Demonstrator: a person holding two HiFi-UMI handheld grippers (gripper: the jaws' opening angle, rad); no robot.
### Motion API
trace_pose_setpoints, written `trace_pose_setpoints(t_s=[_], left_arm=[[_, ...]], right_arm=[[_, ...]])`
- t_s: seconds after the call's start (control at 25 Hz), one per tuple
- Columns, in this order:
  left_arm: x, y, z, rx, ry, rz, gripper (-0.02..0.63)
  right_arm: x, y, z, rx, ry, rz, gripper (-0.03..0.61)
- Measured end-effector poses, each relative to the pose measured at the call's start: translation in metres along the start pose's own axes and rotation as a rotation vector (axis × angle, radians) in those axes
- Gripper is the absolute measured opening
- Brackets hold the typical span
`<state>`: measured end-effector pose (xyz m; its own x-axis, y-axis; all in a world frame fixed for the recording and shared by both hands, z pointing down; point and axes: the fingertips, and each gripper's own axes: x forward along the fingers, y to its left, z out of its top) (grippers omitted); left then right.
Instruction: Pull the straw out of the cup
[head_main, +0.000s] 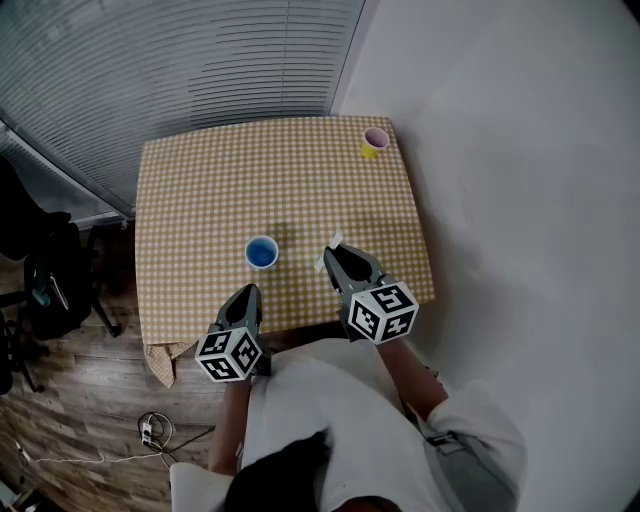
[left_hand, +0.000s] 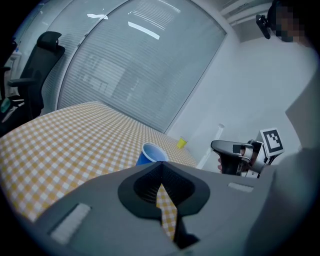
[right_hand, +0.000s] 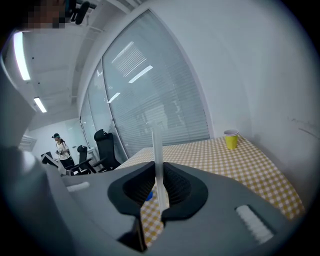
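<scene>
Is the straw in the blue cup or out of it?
Out. The right gripper clamps the straw between its jaws, apart from the blue cup.

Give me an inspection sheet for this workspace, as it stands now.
Surface: table under a yellow checked cloth, set in a corner.
Job's things: blue cup upright near the front edge, no straw in it; white straw out of the cup and upright between the right jaws.
Clutter: yellow cup at the far right corner.
Grippers: right gripper closed on the straw, right of the blue cup; left gripper closed, nothing in it, at the front edge.
Cables: cable loose on the floor, front left.
Surroundings: blinds behind the table, white wall on the right, chair on the left.
</scene>
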<state>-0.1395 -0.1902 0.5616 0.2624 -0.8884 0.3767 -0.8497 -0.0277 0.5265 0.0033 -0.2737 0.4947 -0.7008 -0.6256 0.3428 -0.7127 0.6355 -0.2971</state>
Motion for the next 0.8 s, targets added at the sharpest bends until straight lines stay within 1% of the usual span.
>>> trace_pose_setpoints(t_s=[0.12,0.28,0.4,0.52,0.6,0.64,0.8], left_arm=[[0.001,-0.006,-0.005,0.001,0.008,-0.018,0.014],[-0.001,-0.011,-0.013,-0.008,0.029,-0.03,0.014],[-0.004,-0.012,-0.017,-0.024,0.034,-0.035,0.014],[-0.009,-0.012,-0.022,-0.039,0.033,-0.038,0.014],[-0.011,-0.013,-0.025,-0.042,0.039,-0.042,0.014],[-0.012,-0.014,-0.026,-0.042,0.042,-0.044,0.014],[-0.014,-0.015,-0.031,-0.05,0.047,-0.045,0.014]], right_arm=[[-0.005,0.0,-0.008,0.006,0.034,0.015,0.055],[-0.01,-0.006,-0.024,0.036,0.101,-0.021,0.057],[-0.012,-0.008,-0.035,0.062,0.128,-0.028,0.057],[-0.015,-0.01,-0.045,0.064,0.158,-0.048,0.057],[-0.017,-0.011,-0.049,0.026,0.179,-0.065,0.057],[-0.018,-0.011,-0.049,-0.01,0.189,-0.077,0.057],[-0.023,-0.016,-0.055,-0.211,0.237,-0.133,0.057]])
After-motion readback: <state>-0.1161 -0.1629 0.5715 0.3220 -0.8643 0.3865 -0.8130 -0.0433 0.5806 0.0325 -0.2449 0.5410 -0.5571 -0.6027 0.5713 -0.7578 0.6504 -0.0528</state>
